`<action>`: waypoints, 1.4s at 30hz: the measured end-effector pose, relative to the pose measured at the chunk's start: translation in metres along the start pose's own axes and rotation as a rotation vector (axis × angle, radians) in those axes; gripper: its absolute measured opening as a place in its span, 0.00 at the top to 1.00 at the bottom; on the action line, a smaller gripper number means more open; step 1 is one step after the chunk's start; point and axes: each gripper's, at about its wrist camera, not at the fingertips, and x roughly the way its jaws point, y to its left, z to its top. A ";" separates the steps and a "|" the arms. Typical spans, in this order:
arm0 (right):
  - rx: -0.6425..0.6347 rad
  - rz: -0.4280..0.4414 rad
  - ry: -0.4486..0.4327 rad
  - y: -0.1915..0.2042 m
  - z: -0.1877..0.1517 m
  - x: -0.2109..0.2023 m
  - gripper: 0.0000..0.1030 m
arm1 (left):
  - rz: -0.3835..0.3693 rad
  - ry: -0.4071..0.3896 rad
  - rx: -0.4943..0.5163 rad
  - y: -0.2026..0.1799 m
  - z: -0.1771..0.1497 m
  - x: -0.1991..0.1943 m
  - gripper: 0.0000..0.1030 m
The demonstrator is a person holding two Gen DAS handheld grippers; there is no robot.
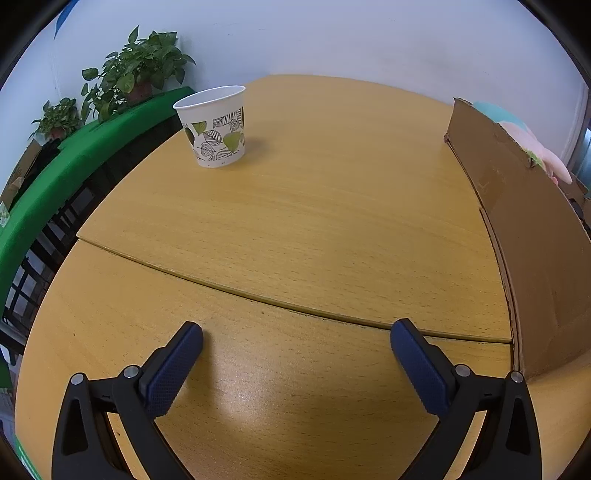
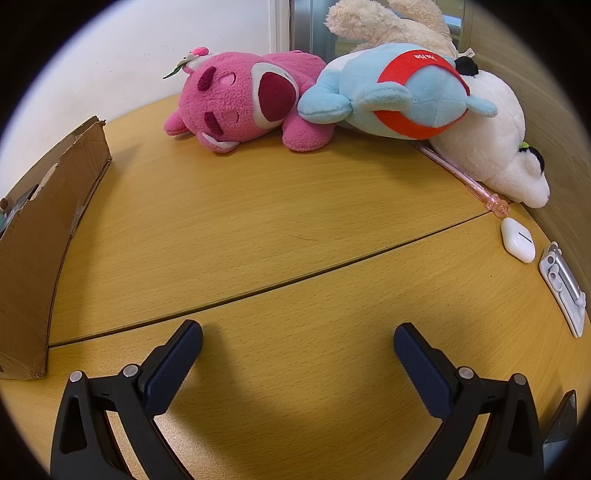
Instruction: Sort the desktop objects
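My left gripper (image 1: 295,332) is open and empty above the wooden table (image 1: 314,206). A leaf-patterned paper cup (image 1: 213,125) stands upright at the far left. A brown cardboard box (image 1: 528,236) stands at the right. My right gripper (image 2: 297,334) is open and empty. In the right wrist view a pink plush bear (image 2: 240,103), a blue and red plush (image 2: 402,92) and a white plush (image 2: 506,147) lie at the far edge. A pink pen (image 2: 465,177), a white earbud case (image 2: 517,240) and a white and silver gadget (image 2: 563,288) lie at the right.
The cardboard box also shows at the left in the right wrist view (image 2: 40,229). A cream plush (image 2: 388,22) lies behind the others. Potted plants (image 1: 136,77) stand on a green ledge (image 1: 74,162) left of the table. A dark object (image 2: 561,421) sits at the lower right edge.
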 end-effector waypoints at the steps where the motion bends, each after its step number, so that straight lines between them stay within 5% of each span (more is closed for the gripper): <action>1: 0.000 0.000 0.000 0.000 0.000 0.000 0.00 | 0.001 -0.001 0.000 0.000 0.000 0.001 0.00; 42: 0.002 0.002 -0.002 0.001 0.001 -0.001 0.00 | -0.003 -0.006 -0.004 0.001 -0.003 0.003 0.00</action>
